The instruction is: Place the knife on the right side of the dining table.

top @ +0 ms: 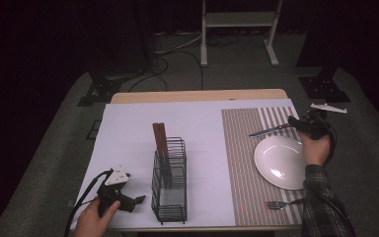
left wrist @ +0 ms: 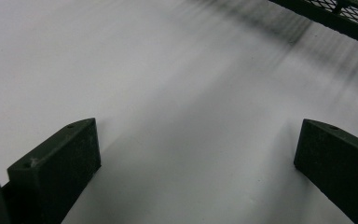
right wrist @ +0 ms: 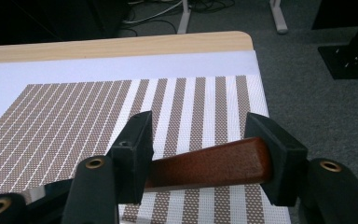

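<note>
Here, the right gripper [right wrist: 200, 144] has its jaws either side of the knife [top: 269, 131] by its reddish wooden handle [right wrist: 209, 165], though whether the pads press on it cannot be told; the blade lies on the striped placemat [top: 242, 163] just beyond the white plate [top: 281, 162]. The left gripper [left wrist: 196, 158] rests open on the white table cover [top: 128, 138], beside the wire cutlery rack [top: 169, 182].

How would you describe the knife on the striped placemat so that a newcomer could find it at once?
Start at the striped placemat on the table's right half and find the white plate. The knife lies flat just beyond the plate's far rim, its reddish-brown handle between the right gripper jaws; the fork lies on the plate's near side.
</note>
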{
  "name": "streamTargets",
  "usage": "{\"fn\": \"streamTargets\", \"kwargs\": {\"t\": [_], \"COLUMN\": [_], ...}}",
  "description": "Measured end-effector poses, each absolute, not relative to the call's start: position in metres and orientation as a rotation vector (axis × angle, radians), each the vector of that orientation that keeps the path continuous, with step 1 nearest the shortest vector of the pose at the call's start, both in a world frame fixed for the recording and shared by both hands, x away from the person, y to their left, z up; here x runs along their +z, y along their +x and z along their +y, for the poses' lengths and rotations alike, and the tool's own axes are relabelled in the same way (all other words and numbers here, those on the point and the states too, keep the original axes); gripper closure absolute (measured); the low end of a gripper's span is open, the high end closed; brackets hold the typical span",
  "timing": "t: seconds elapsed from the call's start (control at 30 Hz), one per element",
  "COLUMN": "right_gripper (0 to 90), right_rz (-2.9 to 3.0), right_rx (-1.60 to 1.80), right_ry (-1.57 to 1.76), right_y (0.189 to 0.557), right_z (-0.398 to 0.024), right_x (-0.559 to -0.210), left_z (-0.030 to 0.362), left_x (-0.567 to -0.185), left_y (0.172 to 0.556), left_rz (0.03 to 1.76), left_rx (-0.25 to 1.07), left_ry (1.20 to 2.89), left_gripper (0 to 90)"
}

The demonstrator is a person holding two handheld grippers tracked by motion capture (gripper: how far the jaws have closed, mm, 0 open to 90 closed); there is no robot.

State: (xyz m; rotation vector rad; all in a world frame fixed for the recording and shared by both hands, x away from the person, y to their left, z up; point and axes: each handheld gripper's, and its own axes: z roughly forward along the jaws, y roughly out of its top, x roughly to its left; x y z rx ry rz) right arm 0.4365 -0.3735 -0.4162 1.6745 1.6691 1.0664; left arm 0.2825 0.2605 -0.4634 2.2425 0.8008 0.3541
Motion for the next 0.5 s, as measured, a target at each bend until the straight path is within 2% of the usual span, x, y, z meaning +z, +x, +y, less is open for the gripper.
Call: {"fn": "streamTargets", "kwargs": {"t": [0.5], "right_gripper": [38.9], "right_rz": [1.684], "right_rx": [1.039], "right_ry": [1.753], "right_y": [0.441], "right_z": [-0.381], "right_x": [-0.432], "left_z": [0.26], "left_x": [-0.463], "left_y": [0.282], "left_rz": [0.801], "left_rx": [0.355], "left_ry": [2.243], "left_gripper": [0.0]}}
